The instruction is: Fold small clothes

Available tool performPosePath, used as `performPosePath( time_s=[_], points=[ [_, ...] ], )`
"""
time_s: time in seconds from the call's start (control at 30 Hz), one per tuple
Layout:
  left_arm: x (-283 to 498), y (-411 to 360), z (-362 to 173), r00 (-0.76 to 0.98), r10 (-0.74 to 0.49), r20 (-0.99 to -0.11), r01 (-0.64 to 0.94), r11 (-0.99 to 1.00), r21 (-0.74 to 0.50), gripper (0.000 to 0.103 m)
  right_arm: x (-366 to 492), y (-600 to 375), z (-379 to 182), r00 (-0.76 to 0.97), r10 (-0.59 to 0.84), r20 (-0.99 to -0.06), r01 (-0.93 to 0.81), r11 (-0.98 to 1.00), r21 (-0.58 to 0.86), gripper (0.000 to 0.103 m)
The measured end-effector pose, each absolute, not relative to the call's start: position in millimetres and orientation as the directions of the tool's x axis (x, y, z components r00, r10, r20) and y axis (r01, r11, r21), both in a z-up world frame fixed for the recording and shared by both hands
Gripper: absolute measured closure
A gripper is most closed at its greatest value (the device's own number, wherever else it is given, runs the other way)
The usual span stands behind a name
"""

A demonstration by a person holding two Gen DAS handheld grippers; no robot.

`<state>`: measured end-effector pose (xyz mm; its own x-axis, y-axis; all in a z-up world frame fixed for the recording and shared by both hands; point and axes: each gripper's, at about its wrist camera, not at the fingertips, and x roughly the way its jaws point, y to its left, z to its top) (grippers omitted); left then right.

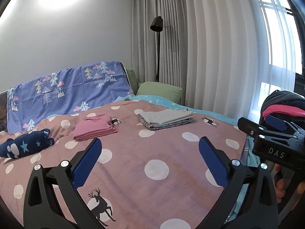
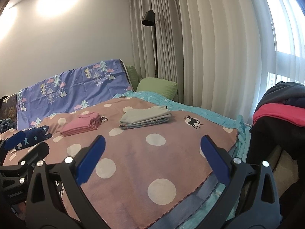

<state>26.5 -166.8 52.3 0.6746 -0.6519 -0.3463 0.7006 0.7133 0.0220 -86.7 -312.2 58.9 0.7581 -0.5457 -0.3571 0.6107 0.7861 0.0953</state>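
Our left gripper (image 1: 149, 148) is spread wide, blue pads (image 1: 86, 165) well apart, nothing between them and nothing touched; it hangs above the pink polka-dot deer blanket (image 1: 133, 152). Right gripper (image 2: 152, 146) is the same: jaws wide, empty, over the near right part of the blanket.

Ahead of the left claw and slightly left we have a folded pink garment stack (image 1: 94, 127). Ahead and slightly right sits a folded grey top on patterned pieces (image 1: 164, 119). Both stacks lie flat on the blanket, well apart from either claw. Far left of the left claw there's a crumpled navy star-print garment (image 1: 25, 146), unfolded.

Past the stacks: a purple tree-print sheet (image 1: 66, 93), a green pillow (image 1: 160, 91), a black floor lamp (image 1: 157, 47) against grey curtains (image 1: 190, 47).

View differences:
- Left wrist view shows the right gripper from outside at the right edge, with fingers of a hand (image 1: 280, 185) below it. A heap of dark and red clothes (image 1: 284, 103) sits just behind it.
- Right wrist view shows that same heap draped at its right, plus the teal quilt edge (image 2: 209, 112) under the blanket. The left gripper's body is only partly seen at the left edge there; from that view alone we can't tell its opening.
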Motion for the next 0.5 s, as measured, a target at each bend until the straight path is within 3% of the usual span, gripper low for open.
performPosePath(
  time_s=[0.5],
  points=[
    [31.9,-167.9,40.9,0.638,-0.66,-0.397,0.715,0.699,-0.015,0.001,-80.2,-311.7,53.8,0.755,-0.537,-0.377,0.606,0.791,0.085,0.002]
  ],
)
